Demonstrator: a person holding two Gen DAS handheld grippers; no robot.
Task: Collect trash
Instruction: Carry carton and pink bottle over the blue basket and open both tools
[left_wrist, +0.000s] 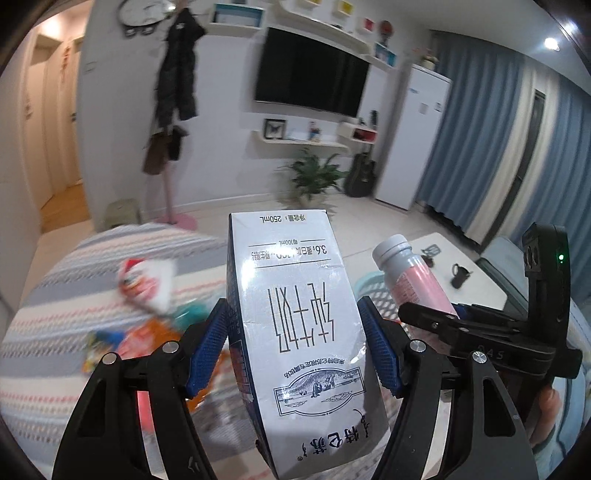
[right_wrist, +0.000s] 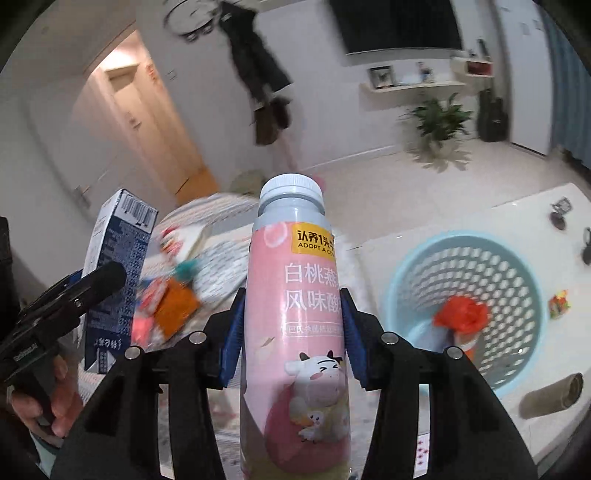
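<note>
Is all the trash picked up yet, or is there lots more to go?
Partly. One orange piece already lies in the blue basket. The left gripper holds a milk carton and the right gripper holds a pink bottle, neither binned yet. Wrappers remain on the striped cover, and a brown tube lies beside the basket.

The tall white paper milk carton (left_wrist: 295, 332) stands left of the pink plastic yoghurt bottle (right_wrist: 295, 314), wrappers (right_wrist: 166, 306) lie on the striped bedcover (left_wrist: 74, 295) behind them, and the round perforated plastic basket (right_wrist: 517, 280) on the white table's (right_wrist: 480, 218) near edge holds an orange bag (right_wrist: 461, 314).
</note>
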